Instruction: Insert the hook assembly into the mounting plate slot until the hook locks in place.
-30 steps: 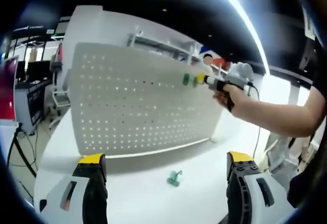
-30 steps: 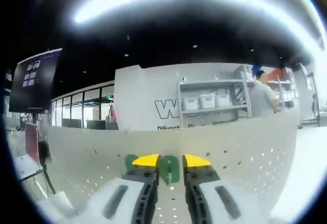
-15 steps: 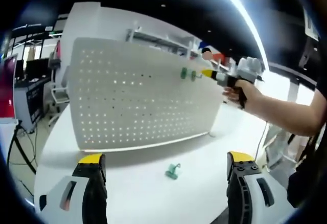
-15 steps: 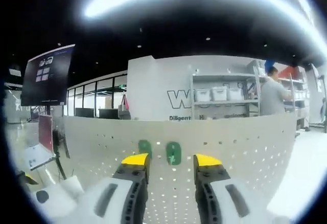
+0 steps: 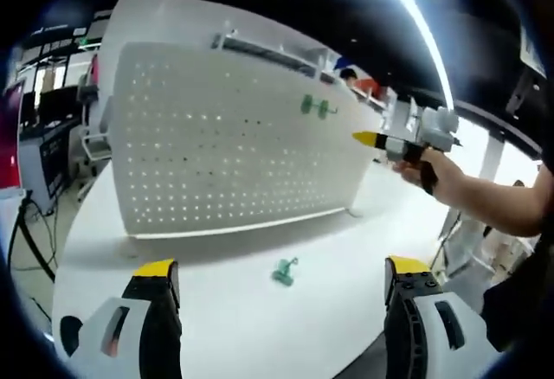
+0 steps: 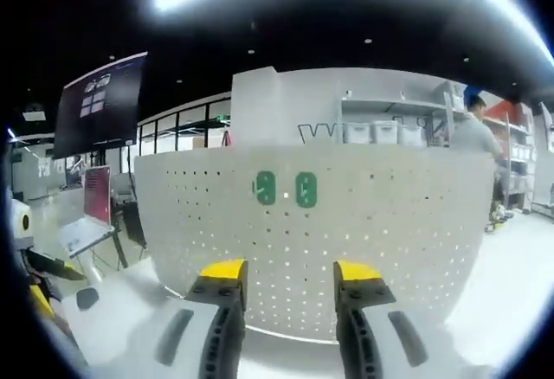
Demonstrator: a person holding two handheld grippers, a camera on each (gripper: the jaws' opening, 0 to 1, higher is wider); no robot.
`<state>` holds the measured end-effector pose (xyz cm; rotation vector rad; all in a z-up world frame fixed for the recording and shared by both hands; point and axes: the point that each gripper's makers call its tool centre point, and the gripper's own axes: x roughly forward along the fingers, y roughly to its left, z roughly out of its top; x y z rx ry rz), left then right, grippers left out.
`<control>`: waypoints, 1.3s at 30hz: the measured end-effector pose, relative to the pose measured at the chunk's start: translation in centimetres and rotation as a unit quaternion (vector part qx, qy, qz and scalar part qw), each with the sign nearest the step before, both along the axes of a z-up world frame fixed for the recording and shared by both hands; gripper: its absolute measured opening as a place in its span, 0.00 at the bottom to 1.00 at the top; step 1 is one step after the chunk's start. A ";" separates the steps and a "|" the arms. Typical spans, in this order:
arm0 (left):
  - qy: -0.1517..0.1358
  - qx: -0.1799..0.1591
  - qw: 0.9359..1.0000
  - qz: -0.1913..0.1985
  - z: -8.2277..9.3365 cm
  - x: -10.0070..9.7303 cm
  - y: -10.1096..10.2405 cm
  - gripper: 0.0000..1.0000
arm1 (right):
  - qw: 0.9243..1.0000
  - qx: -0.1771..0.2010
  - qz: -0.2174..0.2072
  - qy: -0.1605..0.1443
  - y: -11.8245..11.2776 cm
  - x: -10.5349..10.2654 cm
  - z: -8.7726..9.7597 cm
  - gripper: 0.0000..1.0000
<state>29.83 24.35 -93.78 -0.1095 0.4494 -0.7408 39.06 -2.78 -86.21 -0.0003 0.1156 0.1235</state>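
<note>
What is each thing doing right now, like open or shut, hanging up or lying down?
Left tool: open, holding nothing.
Right tool: open, holding nothing, away from the board.
Pegboard: standing upright on the table.
Two green hooks: hanging side by side on the pegboard.
Spare green hook: lying loose on the table.

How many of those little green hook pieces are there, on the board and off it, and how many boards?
Green hooks on the pegboard: 2, side by side
Green hook lying on the table: 1
White pegboards: 1
Total: 4 things, 3 of them hooks.
</note>
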 end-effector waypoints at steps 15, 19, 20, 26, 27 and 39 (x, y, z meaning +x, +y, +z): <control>0.019 0.012 1.000 -0.004 -1.1 -1.1 0.2 1.00 | 0.995 -0.007 0.047 0.082 3.9 -6.1 -7.6 0.39; 0.025 0.018 0.999 -0.009 -1.7 -1.6 0.2 1.00 | 0.993 0.006 0.061 0.098 4.9 -7.3 -8.6 0.39; 0.026 0.021 0.999 -0.009 -1.8 -1.7 0.3 1.00 | 0.993 0.000 0.062 0.101 5.0 -7.5 -8.8 0.39; 0.037 0.029 0.999 -0.014 -2.5 -2.3 0.5 1.00 | 0.988 -0.015 0.092 0.122 6.0 -8.8 -10.3 0.39; 0.038 0.028 0.999 -0.014 -2.5 -2.3 0.5 1.00 | 0.988 -0.016 0.096 0.124 6.2 -9.0 -10.4 0.39; 0.060 0.048 0.997 -0.020 -3.9 -2.9 1.0 1.00 | 0.970 -0.053 0.188 0.147 9.0 -11.3 -12.6 0.37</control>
